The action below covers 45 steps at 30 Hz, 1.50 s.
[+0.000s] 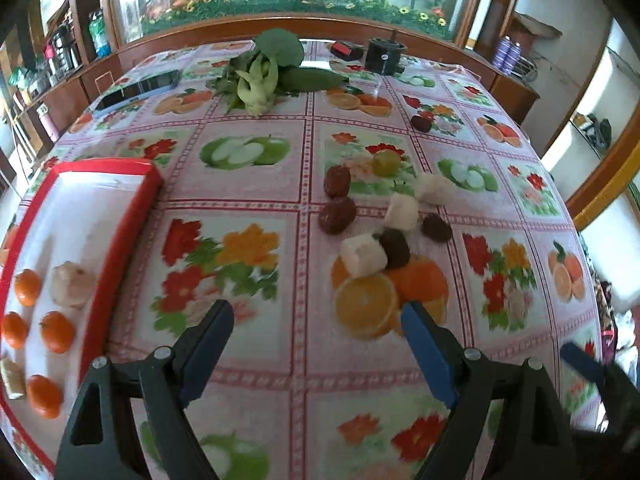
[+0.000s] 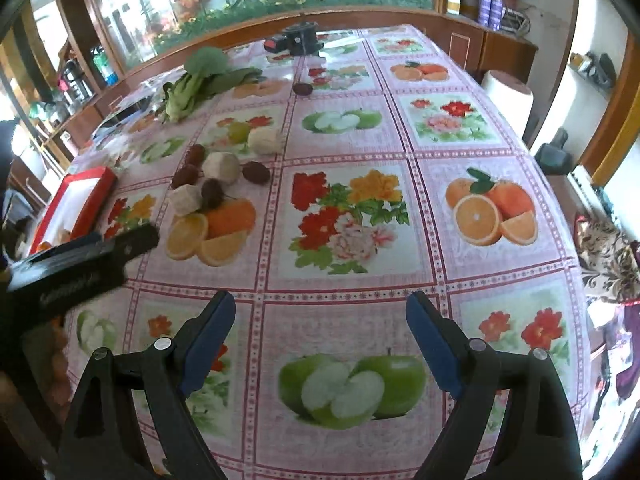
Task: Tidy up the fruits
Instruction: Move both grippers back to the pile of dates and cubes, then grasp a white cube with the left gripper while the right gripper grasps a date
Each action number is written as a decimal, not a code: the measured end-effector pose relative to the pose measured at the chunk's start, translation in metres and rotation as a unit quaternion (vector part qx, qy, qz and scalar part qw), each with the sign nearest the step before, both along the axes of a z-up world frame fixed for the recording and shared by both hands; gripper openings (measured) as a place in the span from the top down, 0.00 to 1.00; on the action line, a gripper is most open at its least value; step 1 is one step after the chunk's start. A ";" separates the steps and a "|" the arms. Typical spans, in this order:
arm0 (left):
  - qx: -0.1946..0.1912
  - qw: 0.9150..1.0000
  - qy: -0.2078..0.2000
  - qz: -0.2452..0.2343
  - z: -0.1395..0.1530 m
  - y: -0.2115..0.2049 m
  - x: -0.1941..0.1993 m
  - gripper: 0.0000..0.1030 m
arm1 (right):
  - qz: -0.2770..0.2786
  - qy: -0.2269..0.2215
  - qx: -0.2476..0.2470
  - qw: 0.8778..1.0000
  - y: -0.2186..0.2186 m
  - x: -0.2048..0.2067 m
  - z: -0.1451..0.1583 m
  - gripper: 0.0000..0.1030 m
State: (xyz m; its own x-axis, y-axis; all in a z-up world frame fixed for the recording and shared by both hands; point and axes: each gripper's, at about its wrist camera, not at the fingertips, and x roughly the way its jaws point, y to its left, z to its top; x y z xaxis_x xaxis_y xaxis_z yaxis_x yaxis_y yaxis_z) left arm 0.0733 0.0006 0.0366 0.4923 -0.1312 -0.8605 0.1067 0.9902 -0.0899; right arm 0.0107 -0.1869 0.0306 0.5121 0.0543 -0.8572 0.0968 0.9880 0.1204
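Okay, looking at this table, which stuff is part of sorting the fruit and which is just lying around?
Part of the job:
red tray
small oranges in the tray
dark red dates on the cloth
pale peeled chunks
green grape

Just lying about:
leafy greens
phone
black cylinder
small red and black thing

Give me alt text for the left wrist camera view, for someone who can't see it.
The open left gripper hovers empty over a fruit-print tablecloth, facing a loose cluster of dark red dates and pale cut chunks. At left, a red-rimmed tray holds small oranges. Leafy greens lie at the far end.
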 end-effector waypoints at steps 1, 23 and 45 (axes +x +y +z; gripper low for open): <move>-0.003 1.000 0.003 0.006 -0.003 -0.002 0.004 0.15 | 0.001 0.002 0.003 1.000 -0.002 0.001 -0.002 0.15; -0.024 1.000 -0.014 -0.004 -0.018 0.012 0.031 0.70 | 0.077 -0.017 -0.028 0.996 0.012 0.069 -0.010 0.15; 0.004 0.995 -0.025 -0.093 -0.021 0.021 0.001 0.35 | 0.197 -0.036 -0.079 0.976 0.074 0.116 -0.029 0.18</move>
State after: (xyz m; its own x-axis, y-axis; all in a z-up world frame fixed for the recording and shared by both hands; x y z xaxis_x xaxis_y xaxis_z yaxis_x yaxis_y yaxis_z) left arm 0.0740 0.0220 0.0154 0.5020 -0.2173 -0.8371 0.2926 0.9535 -0.0721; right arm 0.1272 -0.1125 0.0017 0.5382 0.1287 -0.8329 -0.2979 0.9535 -0.0451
